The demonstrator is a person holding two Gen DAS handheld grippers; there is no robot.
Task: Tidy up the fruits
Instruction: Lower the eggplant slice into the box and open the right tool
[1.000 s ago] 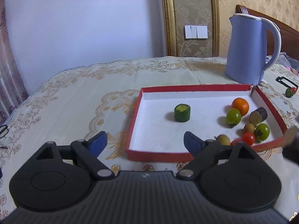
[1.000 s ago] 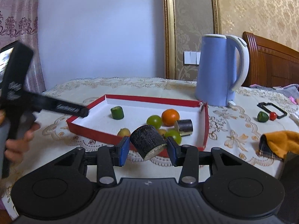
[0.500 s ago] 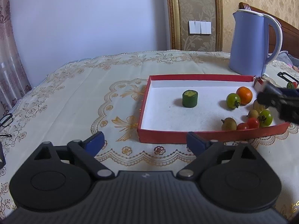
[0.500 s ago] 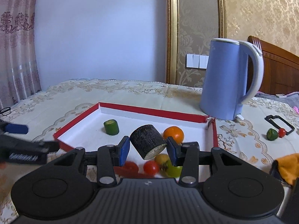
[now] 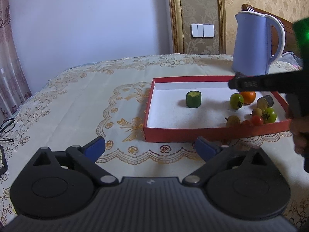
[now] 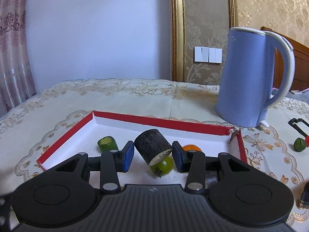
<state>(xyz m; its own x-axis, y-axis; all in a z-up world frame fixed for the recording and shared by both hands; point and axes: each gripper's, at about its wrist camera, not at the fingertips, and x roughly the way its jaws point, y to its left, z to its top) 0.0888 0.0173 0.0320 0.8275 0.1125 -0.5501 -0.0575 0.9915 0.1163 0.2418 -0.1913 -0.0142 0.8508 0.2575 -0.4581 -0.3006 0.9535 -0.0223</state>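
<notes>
At frame centre, the right gripper (image 6: 153, 153) is clamping a dark cylinder (image 6: 152, 148) above the red tray (image 6: 160, 123), while the empty left gripper (image 5: 150, 147) is opening at lower frame over the bench (image 5: 77, 104).

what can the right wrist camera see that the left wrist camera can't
Only the right wrist view shows the dark cylinder piece gripped in the right tongs, plus a small green fruit lying on the tablecloth right of the tray.

Only the left wrist view shows the left tongs, empty with jaws opening, the eyeglasses at the table's left edge, and the small red tomatoes in the tray's near corner.

Both show the red tray, the green cylinder piece, the orange and the blue kettle.
</notes>
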